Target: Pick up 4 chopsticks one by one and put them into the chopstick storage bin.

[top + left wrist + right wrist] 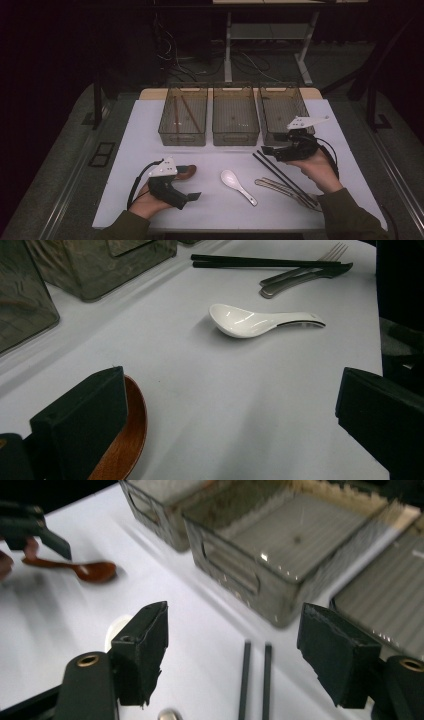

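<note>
Your left gripper (192,196) hangs nearest the table's front edge, jaws spread wide with nothing between them, and the brown wooden spoon (122,440) lies just beside its left jaw, half hidden behind that pad. At two o'clock from that gripper rests the white spoon (237,185), bowl toward it, handle running away toward four o'clock on the table. Your right gripper (267,151), jaws likewise parted and empty, hovers over the near end of the black chopsticks (254,680), whose long axis runs straight out from between the jaws. A fork (306,271) and its neighbour lie beside them, partly cut off. Beyond stand three bins (235,116); the left bin's contents are hard to make out.
</note>
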Demonstrator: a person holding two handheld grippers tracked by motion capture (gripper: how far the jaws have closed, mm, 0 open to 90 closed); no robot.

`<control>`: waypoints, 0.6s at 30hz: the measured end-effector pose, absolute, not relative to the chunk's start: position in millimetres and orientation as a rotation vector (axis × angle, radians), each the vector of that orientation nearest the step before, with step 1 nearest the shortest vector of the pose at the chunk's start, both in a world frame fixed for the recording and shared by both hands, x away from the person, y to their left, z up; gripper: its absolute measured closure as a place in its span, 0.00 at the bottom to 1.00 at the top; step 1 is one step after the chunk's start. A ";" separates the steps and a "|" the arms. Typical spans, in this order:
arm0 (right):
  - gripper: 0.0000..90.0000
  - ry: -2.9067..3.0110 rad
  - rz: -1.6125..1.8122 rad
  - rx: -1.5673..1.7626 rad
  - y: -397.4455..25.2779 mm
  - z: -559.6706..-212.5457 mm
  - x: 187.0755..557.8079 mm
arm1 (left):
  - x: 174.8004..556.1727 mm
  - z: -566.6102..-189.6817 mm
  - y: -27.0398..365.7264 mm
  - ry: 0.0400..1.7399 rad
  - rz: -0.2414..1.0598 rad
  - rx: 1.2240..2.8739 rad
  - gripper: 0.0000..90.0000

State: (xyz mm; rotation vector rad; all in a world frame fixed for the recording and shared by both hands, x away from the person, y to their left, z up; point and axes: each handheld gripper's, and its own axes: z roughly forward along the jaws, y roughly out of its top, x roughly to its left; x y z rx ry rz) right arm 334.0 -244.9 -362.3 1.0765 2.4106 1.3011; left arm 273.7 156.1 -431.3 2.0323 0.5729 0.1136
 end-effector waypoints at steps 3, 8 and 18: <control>0.36 2.429 1.285 1.098 -252.5 -368.0 331.2 | 273.6 -430.9 156.0 0.567 0.113 2.039 0.00; 0.40 2.439 1.259 1.125 -261.4 -375.8 322.6 | 273.7 -431.1 155.9 0.562 0.108 2.039 0.00; 0.53 2.461 1.190 1.201 -281.8 -392.3 303.7 | 273.8 -430.3 156.2 0.562 0.115 2.040 0.00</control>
